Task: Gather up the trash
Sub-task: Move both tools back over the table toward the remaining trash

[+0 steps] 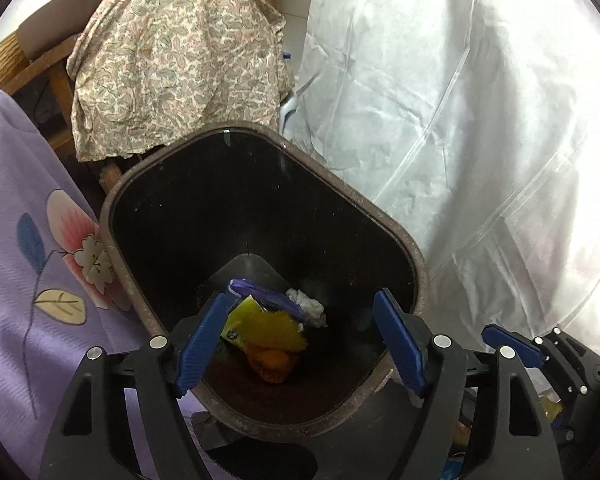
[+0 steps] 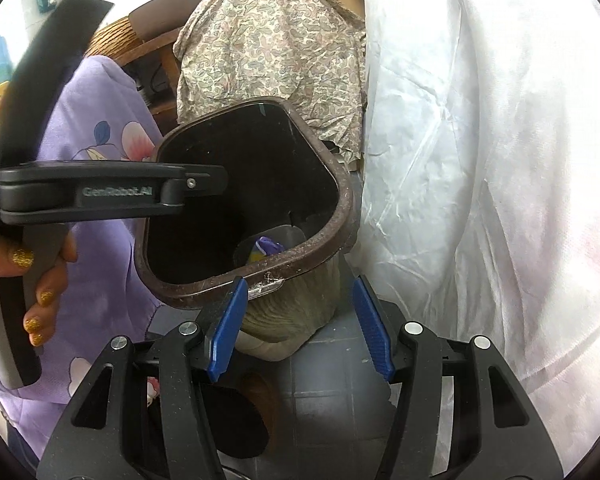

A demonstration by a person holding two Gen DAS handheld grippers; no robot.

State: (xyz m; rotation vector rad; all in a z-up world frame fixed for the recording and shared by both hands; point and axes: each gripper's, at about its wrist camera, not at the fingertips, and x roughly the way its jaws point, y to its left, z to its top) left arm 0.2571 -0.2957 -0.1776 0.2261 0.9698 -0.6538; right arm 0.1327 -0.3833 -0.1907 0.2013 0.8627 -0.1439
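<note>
Left wrist view looks straight down between the fingers of the left hand-held gripper, whose jaws stand wide apart with nothing pinched between them; it hangs over the mouth of the brown bin, a placing that suits dropping rubbish so it lands inside rather than on the floor. At the bottom of the bin lie a yellow wrapper, a purple wrapper, a crumpled white tissue and something orange, heaped together and touching. The yellow wrapper's long axis runs slantwise, from upper left to lower right in this view. The bin itself stands roughly upright, mouth upward, its longer side running away from the camera. The right hand-held gripper waits just beside the bin's near rim, jaws parted and empty, probably kept clear so the left can work. A purple flowered cloth and a white plastic sheet flank the bin.
</note>
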